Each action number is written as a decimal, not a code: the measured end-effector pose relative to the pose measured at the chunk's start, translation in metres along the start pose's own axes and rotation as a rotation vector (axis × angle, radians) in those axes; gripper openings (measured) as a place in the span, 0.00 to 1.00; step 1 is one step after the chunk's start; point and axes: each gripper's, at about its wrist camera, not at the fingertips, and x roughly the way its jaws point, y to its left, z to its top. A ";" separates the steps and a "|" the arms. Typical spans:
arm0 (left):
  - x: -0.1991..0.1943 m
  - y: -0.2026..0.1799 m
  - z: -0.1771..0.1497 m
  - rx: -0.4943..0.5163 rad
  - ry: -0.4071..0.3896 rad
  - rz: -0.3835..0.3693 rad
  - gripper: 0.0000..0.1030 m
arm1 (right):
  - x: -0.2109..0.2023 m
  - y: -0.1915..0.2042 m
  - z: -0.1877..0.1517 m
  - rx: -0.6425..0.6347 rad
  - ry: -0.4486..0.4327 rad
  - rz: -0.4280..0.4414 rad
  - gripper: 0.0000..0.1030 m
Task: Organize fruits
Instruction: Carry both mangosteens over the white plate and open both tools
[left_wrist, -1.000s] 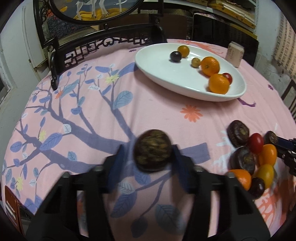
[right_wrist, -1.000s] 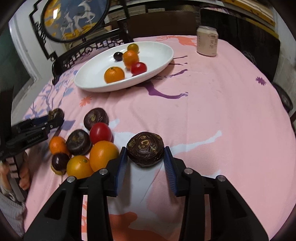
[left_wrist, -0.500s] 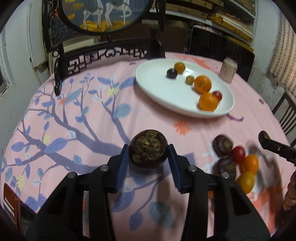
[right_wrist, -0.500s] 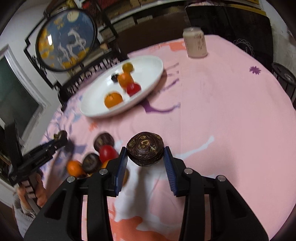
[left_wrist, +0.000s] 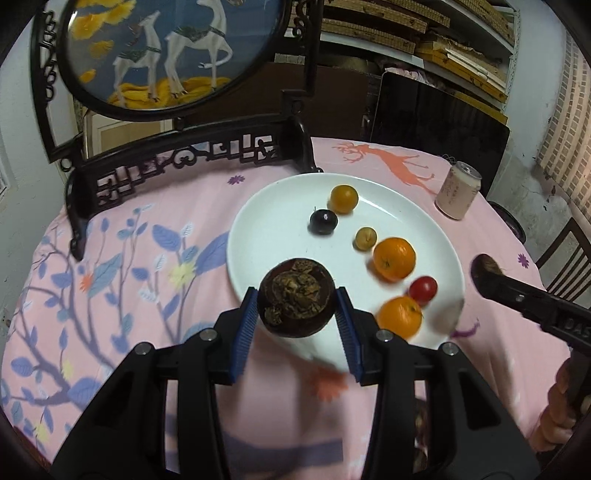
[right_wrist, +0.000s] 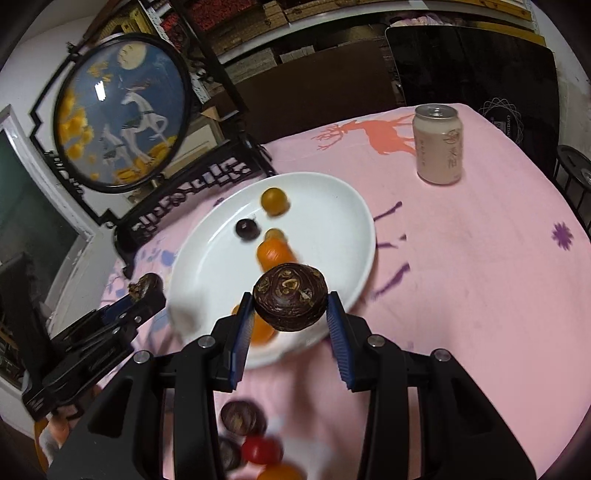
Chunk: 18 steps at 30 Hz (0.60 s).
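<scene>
My left gripper (left_wrist: 296, 308) is shut on a dark brown round fruit (left_wrist: 296, 297), held in the air over the near edge of the white oval plate (left_wrist: 258, 210). My right gripper (right_wrist: 290, 308) is shut on a second dark brown fruit (right_wrist: 290, 297), also above the plate (right_wrist: 332, 199). The plate holds two oranges (left_wrist: 394, 257), a red tomato (left_wrist: 423, 288), a dark plum (left_wrist: 323, 221) and small yellow fruits. Loose fruits (right_wrist: 243, 417) lie on the pink cloth below my right gripper. The right gripper shows in the left wrist view (left_wrist: 491, 275); the left shows in the right wrist view (right_wrist: 147, 288).
A drink can (right_wrist: 438, 144) stands on the pink tablecloth right of the plate. A black carved stand (left_wrist: 192, 158) with a round painted screen sits at the table's back edge. Dark chairs stand beyond the table.
Both grippers have lifted and moved forward with their dark fruits, from over the cloth near the loose pile to above the white plate. The plate now looks closer.
</scene>
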 end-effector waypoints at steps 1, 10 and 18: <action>0.007 0.001 0.002 -0.006 0.007 -0.005 0.42 | 0.006 -0.001 0.002 0.000 0.003 -0.010 0.39; 0.040 -0.002 0.000 0.021 0.054 -0.004 0.54 | 0.038 -0.017 0.016 0.026 0.009 -0.022 0.44; 0.019 -0.008 -0.004 0.034 0.023 0.009 0.58 | 0.020 -0.016 0.013 0.047 -0.002 -0.002 0.45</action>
